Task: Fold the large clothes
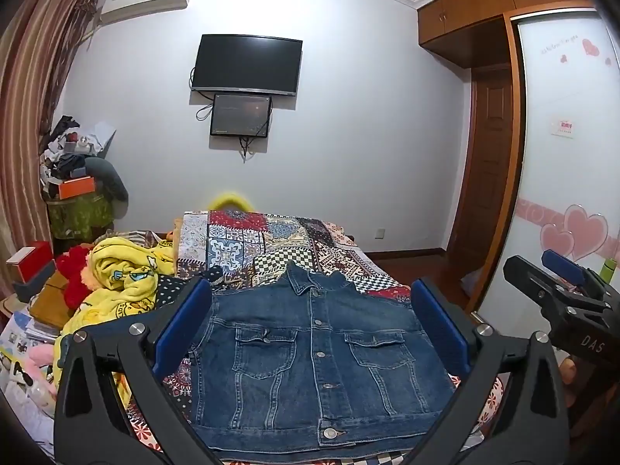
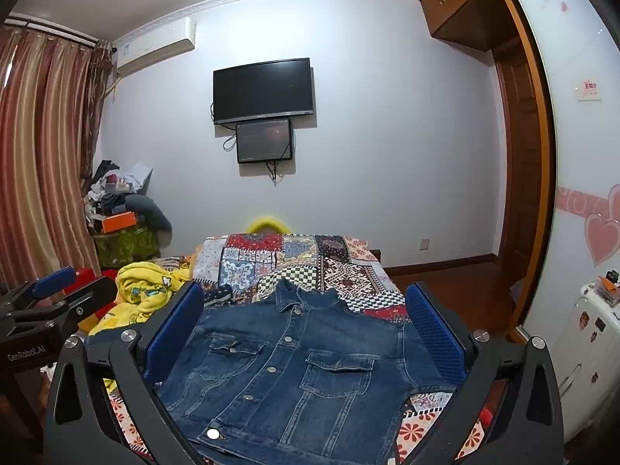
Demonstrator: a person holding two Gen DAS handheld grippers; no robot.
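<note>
The right tool (image 1: 558, 283) carries the letters "DAS" on its black body; the left tool (image 2: 58, 290) reads "GenRobot.AI". Both are held just above the bed (image 1: 271, 248), side by side, tilted slightly downward, jaws spread wide and gripping nothing. The denim jacket (image 1: 310, 356) lies flat, buttoned, collar away, on the patchwork bedspread (image 2: 310, 263).

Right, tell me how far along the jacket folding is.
Done: the denim jacket lies flat on the patchwork bedspread, front up and buttoned, sleeves out of sight, apparently tucked under. In hand: nothing; the left gripper and right gripper are both open above it, holding no cloth. Left: probably folding the body over.
</note>
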